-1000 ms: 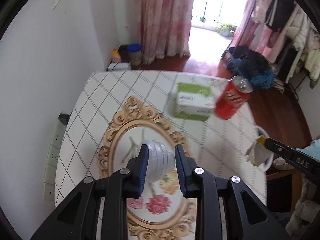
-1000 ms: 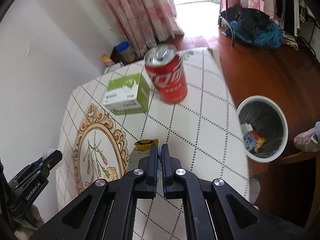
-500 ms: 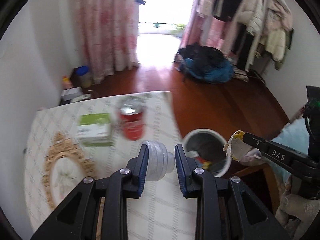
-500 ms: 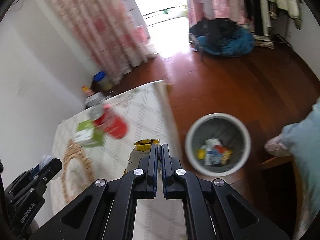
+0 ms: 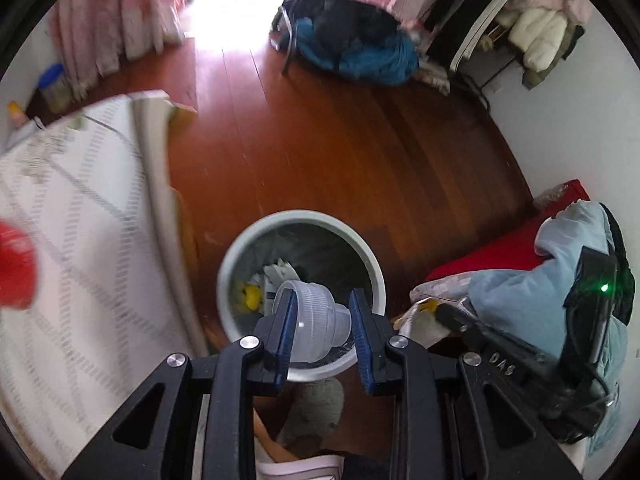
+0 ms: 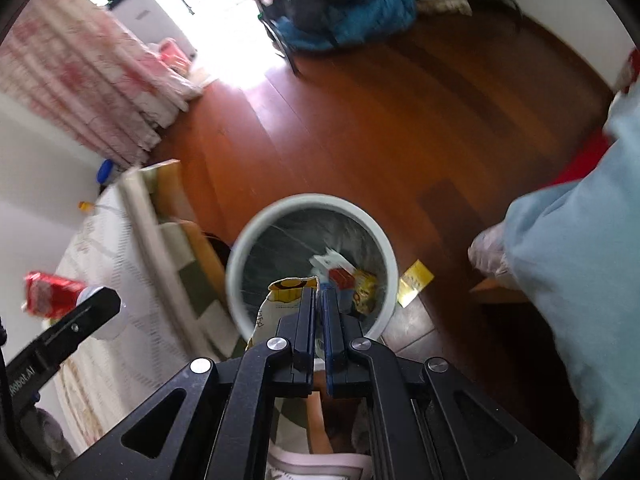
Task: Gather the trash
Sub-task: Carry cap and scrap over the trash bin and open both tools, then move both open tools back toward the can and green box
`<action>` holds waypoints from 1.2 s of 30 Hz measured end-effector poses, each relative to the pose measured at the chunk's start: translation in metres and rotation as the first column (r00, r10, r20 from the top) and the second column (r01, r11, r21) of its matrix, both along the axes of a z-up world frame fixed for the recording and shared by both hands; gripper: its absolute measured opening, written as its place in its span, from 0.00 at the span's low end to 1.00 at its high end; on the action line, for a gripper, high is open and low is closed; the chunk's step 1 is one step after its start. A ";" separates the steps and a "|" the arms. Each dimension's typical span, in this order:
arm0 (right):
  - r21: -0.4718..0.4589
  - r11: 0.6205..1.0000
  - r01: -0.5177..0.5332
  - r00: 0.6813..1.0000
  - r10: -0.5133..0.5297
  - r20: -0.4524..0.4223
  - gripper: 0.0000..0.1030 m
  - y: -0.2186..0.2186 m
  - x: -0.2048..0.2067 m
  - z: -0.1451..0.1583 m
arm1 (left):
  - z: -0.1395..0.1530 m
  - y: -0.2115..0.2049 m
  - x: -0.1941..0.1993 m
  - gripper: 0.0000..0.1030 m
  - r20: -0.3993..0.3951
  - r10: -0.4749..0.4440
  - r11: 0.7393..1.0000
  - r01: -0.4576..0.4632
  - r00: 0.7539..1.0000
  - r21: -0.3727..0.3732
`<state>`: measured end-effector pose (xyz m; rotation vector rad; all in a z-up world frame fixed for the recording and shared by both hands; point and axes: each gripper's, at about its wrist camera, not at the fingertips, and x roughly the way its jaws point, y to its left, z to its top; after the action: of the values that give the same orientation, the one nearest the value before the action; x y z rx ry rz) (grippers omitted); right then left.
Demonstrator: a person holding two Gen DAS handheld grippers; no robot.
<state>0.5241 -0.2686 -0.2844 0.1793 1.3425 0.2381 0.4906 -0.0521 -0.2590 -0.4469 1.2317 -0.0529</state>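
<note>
My left gripper (image 5: pixel 323 312) is shut on a clear plastic cup (image 5: pixel 314 326) and holds it above the white trash bin (image 5: pixel 360 248), which has several wrappers inside. My right gripper (image 6: pixel 320 300) is shut on a crumpled white and yellow wrapper (image 6: pixel 276 300) above the same bin (image 6: pixel 376 232). The right gripper and its wrapper also show at the right of the left wrist view (image 5: pixel 424 316). The left gripper (image 6: pixel 92 300) shows at the left of the right wrist view.
The table with the white checked cloth (image 5: pixel 72 240) lies left of the bin, with a red can (image 5: pixel 14 264) on it. A yellow scrap (image 6: pixel 414 282) lies on the wooden floor (image 5: pixel 340 140) beside the bin. Clothes pile (image 5: pixel 352 44) far back. Person's legs at right.
Both grippers have swung from over the table to over the trash bin, still holding the cup and the wrapper. The can and table have slid to the left edge of view.
</note>
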 end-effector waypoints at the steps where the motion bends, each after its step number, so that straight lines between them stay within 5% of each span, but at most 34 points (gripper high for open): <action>1: 0.007 1.000 0.005 1.000 -0.005 -0.020 0.04 -0.002 0.007 -0.014 | -0.009 -0.003 0.008 0.23 -0.023 -0.012 1.000 0.012 1.000 -0.007; 3: 0.005 1.000 0.011 0.999 -0.011 -0.050 0.04 -0.002 0.018 -0.039 | -0.024 -0.006 0.020 0.24 -0.064 -0.020 1.000 0.020 0.998 -0.001; 5: 0.013 1.000 0.010 0.998 -0.009 -0.068 0.04 0.000 0.028 -0.058 | -0.034 -0.009 0.027 0.37 -0.090 -0.030 0.999 0.031 0.996 0.011; 7: 0.007 1.000 -0.012 0.996 0.012 -0.093 0.04 0.004 0.036 -0.077 | -0.040 -0.006 0.028 0.79 -0.093 -0.017 1.000 0.019 0.996 0.012; 10: -0.022 0.999 -0.042 0.993 0.039 -0.112 0.11 0.010 0.041 -0.094 | -0.042 -0.008 0.026 0.83 -0.095 -0.006 0.998 0.011 0.996 0.055; 11: -0.043 0.998 -0.055 0.993 0.050 -0.109 0.22 0.012 0.041 -0.096 | -0.041 -0.009 0.023 0.84 -0.098 -0.010 0.998 0.017 0.995 0.068; 13: -0.072 0.995 -0.070 0.993 0.063 -0.097 0.97 0.013 0.038 -0.098 | -0.039 -0.010 0.016 0.94 -0.106 -0.013 0.993 0.025 0.994 0.115; 14: -0.081 0.994 -0.078 0.993 0.070 -0.092 1.00 0.014 0.036 -0.097 | -0.037 -0.010 0.014 0.94 -0.102 -0.013 0.991 0.026 0.995 0.129; 23: -0.241 0.965 -0.108 0.994 0.112 0.003 1.00 0.017 0.001 -0.050 | 0.001 -0.013 -0.024 0.97 -0.030 0.001 0.960 0.007 1.000 0.280; 36: -0.239 0.969 -0.070 0.982 0.109 0.157 1.00 0.001 -0.069 0.072 | 0.092 -0.012 -0.097 0.97 0.114 0.053 0.925 -0.091 0.992 0.368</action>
<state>0.4551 -0.2678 -0.2127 -0.0979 1.1997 0.1662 0.3939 -0.0636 -0.1671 -0.1536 1.0919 0.2177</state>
